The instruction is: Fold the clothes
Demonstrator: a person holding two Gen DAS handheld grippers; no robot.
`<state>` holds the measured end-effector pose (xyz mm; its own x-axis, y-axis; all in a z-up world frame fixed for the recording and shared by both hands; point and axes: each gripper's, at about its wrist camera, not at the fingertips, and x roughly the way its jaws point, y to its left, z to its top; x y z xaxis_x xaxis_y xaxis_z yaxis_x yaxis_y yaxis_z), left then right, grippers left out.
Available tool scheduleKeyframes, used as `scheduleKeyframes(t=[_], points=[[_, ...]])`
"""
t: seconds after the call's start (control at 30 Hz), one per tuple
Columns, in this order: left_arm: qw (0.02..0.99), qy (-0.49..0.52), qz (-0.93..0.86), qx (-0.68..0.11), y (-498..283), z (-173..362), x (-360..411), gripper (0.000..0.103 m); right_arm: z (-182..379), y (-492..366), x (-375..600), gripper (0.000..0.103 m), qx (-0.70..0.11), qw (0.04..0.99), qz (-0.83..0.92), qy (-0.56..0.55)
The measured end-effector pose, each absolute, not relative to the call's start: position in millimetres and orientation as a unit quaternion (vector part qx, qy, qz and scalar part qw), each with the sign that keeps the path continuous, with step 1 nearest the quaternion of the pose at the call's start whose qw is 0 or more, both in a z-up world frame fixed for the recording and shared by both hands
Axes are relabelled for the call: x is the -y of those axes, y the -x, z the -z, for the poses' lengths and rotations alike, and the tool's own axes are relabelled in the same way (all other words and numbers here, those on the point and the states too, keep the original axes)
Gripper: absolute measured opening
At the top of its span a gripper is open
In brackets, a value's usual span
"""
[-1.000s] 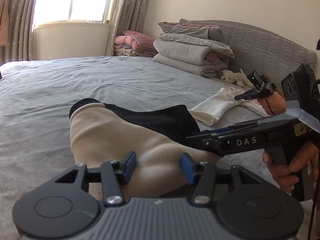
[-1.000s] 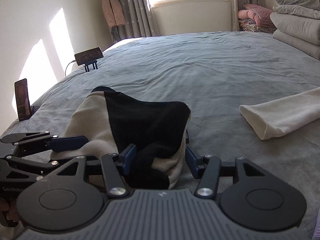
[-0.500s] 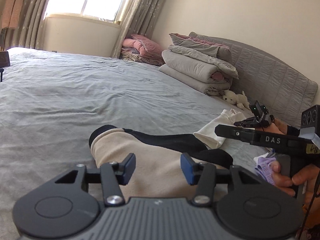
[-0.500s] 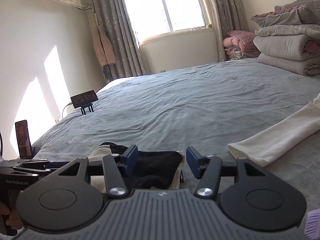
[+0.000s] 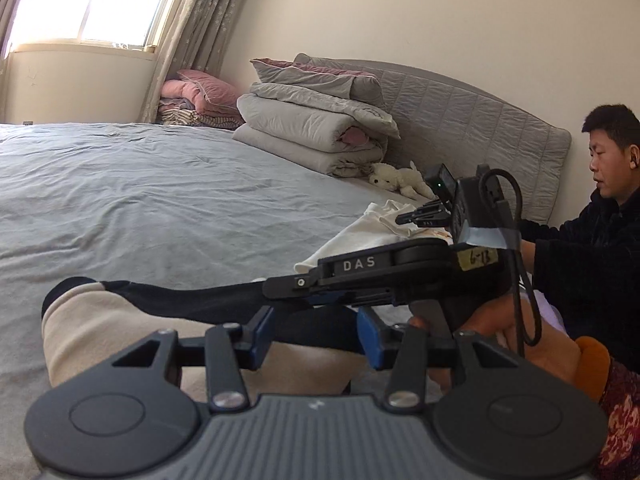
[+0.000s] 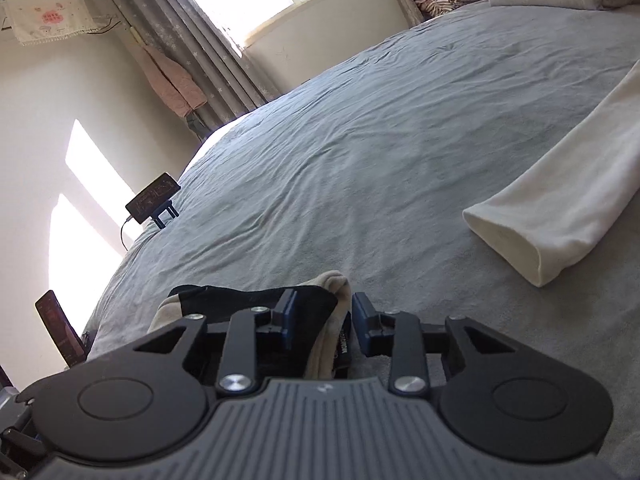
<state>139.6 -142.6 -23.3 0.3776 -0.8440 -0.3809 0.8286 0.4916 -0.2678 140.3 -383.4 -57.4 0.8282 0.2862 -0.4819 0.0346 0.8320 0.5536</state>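
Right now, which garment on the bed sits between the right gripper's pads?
The beige-and-black garment; the right gripper is closing on its bunched edge. The cream garment lies apart, flat on the grey bedspread, untouched.

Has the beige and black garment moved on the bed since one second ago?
Yes. On the garment, the black edge has risen off the grey bed sheet, into the closing jaws of the right gripper.

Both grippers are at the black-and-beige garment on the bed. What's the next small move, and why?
Probably let the right gripper finish its pinch before lifting. Its jaws are closing with the black-and-beige garment's bunched edge between the pads. The left gripper has black cloth between its pads but is not visibly pressing on it, so close that one next. The grey bedsheet beyond lies bare for the fold.
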Motion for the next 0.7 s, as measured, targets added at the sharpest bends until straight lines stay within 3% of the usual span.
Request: scheduleKeyframes(t=[0.17,0.2,0.4,0.57,0.63,0.7], points=[[0.814,-0.013,0.526,-0.246,-136,42,163,0.046,46,-143,382,0.010,-0.251,0.923,-0.089,-0.276],[0.814,-0.014,0.527,-0.244,-135,45,164,0.046,44,-146,384,0.004,-0.248,0.925,-0.087,-0.275],[0.823,-0.035,0.522,-0.222,-126,52,169,0.052,73,-157,385,0.005,-0.268,0.924,-0.068,-0.263],[0.826,-0.013,0.527,-0.200,-121,39,161,0.054,59,-147,396,0.007,-0.255,0.916,-0.088,-0.296],[0.817,0.012,0.540,-0.200,-123,35,156,0.054,51,-143,394,0.016,-0.250,0.919,-0.089,-0.290],[0.814,0.013,0.541,-0.211,-124,32,156,0.054,42,-138,390,0.016,-0.244,0.925,-0.086,-0.277]])
